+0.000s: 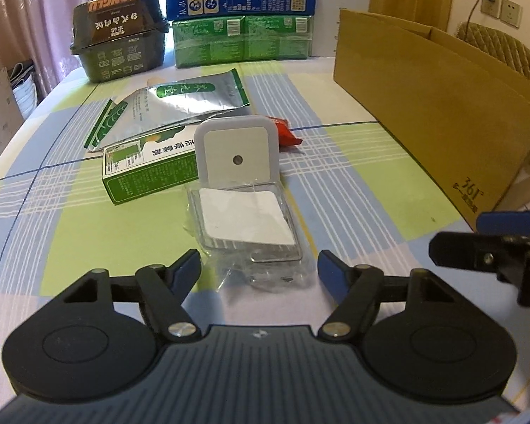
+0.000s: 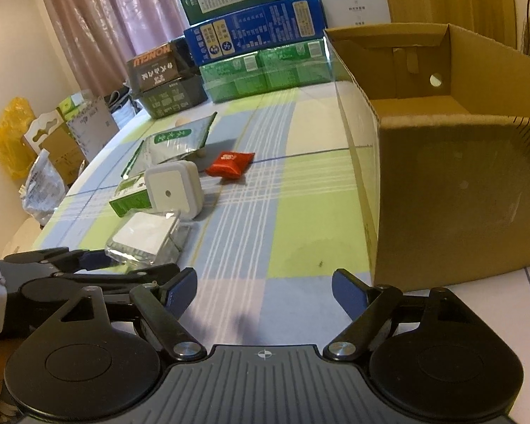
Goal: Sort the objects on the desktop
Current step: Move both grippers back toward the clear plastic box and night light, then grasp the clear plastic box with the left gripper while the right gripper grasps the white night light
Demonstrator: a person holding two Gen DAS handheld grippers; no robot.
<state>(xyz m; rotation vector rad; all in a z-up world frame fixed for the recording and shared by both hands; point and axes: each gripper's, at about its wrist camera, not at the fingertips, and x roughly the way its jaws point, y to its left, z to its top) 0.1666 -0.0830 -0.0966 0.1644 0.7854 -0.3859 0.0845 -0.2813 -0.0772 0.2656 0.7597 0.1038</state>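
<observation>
1. Left gripper (image 1: 259,270): jaws spread wide, holding nothing, straddling the near end of a clear plastic packet (image 1: 245,226) at frame centre.
2. A white night light (image 1: 237,152) stands just behind the packet, against a green box (image 1: 148,171).
3. Right gripper (image 2: 264,291): wide open, empty, over bare tablecloth (image 2: 293,212).
4. The cardboard box (image 2: 452,190) fills the right; a red sachet (image 2: 229,164) lies mid-frame.
</observation>
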